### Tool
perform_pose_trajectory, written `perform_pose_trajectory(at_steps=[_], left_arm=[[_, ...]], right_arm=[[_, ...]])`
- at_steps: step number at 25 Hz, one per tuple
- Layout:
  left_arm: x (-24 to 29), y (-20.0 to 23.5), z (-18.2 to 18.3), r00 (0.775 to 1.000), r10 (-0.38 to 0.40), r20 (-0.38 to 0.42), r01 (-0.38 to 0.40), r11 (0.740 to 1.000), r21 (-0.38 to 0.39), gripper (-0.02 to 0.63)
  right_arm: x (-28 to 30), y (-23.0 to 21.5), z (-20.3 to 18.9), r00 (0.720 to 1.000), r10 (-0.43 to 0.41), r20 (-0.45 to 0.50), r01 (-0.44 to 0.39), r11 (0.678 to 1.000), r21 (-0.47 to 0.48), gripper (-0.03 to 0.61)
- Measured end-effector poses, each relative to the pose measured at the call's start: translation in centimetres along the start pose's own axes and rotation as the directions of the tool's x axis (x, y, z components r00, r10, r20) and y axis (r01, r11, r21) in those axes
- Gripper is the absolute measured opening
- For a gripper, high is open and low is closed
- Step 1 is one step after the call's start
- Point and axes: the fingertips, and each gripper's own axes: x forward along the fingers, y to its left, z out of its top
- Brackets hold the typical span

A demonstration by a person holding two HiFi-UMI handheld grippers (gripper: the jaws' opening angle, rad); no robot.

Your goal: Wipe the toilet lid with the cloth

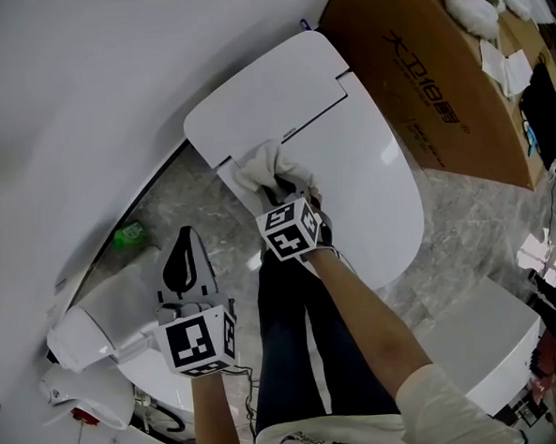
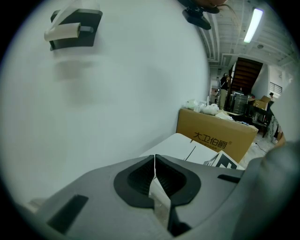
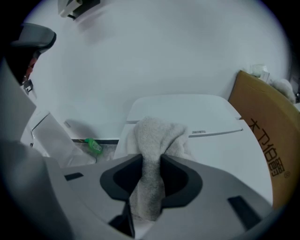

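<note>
Now right gripper (image 3: 149,187) pinches cloth (image 3: 157,136) on toilet lid (image 1: 368,164).

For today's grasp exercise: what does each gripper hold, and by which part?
Right gripper: the cloth, pinched at a bunched fold, against the toilet lid. Left gripper: nothing, jaws together.

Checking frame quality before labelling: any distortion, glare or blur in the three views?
Head view: sharp, evenly lit, no glare on the toilet lid. Left gripper view: fisheye, black corners, ceiling strip light blown out. Right gripper view: same dark vignette, cloth in focus.
</note>
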Motion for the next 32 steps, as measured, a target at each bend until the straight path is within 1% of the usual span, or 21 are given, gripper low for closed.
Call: perform_pose_trajectory(at_steps=[4, 13, 24, 32], left_arm=[[-0.1, 0.1, -0.1, 1.000, 0.002, 0.000, -0.002, 1.000, -0.005, 0.012], [-0.5, 0.0, 0.0, 1.000, 0.005, 0.000, -0.005, 1.000, 0.003, 0.011], [-1.1, -0.7, -0.1, 1.000, -0.009, 0.003, 0.009, 1.000, 0.014, 0.011], [-1.0, -2.0, 0.3, 0.999, -0.031, 0.007, 0.031, 0.999, 0.034, 0.011]], right_arm=[[-0.1, 1.1, -0.4, 1.000, 0.026, -0.007, -0.026, 0.999, -0.034, 0.109], [-1.3, 3.1, -2.5, 0.997, 0.079, -0.005, -0.079, 0.995, -0.066, 0.110], [-3.6, 4.4, -6.6, 0.995, 0.101, -0.014, -0.102, 0.991, -0.089, 0.110], [-6.1, 4.5, -11.0, 0.993, 0.108, -0.045, -0.112, 0.988, -0.104, 0.110]])
